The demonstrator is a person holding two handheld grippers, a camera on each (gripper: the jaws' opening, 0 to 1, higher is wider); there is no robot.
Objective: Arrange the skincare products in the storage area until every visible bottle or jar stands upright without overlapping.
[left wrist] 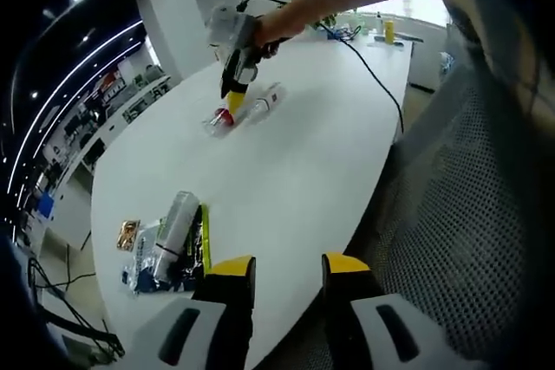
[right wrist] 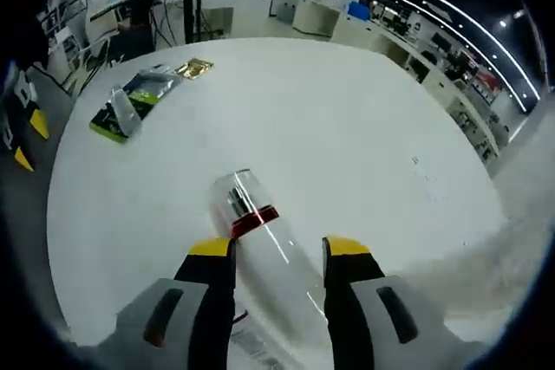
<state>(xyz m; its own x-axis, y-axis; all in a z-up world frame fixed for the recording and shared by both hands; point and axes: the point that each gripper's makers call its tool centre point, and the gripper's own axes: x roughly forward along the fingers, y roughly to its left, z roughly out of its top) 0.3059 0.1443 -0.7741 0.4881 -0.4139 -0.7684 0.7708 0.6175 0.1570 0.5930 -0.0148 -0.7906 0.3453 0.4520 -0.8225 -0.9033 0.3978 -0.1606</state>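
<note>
Your right gripper's (right wrist: 269, 259) yellow-tipped fingers (right wrist: 211, 253) sit spread on either side of a clear plastic bottle with a red band (right wrist: 253, 214), which lies on its side on the round white table (right wrist: 347, 127); whether the pads actually press its wall, the right gripper view does not settle, so call it straddled, not proven held. In the left gripper view the same gripper (left wrist: 236, 84), in your hand (left wrist: 269, 28), points down at that red-banded bottle (left wrist: 221, 119), with a second clear bottle (left wrist: 264, 101) lying just beside it to the right.

Your left gripper (left wrist: 289, 270) waits at the near edge of the table, fingers parted and empty. Near it, on the left, lies a loose pile: a silvery tube (left wrist: 176, 224), a green flat pack (left wrist: 203, 236) and crinkled clear wrappers, with a small gold foil sachet (left wrist: 128, 235) just beyond.

The risks, as judged from here: the bottle is smooth, round and lying down, so closing off-centre could squirt it out of the fingers and roll it toward the table edge. Tipping it upright from a grip low on the body could let it swing and knock the neighbouring bottle. The black cable (left wrist: 373, 75) trailing across the far side of the table could snag as you lift. Nothing stands upright yet, so most of the work looks to be ahead.
</note>
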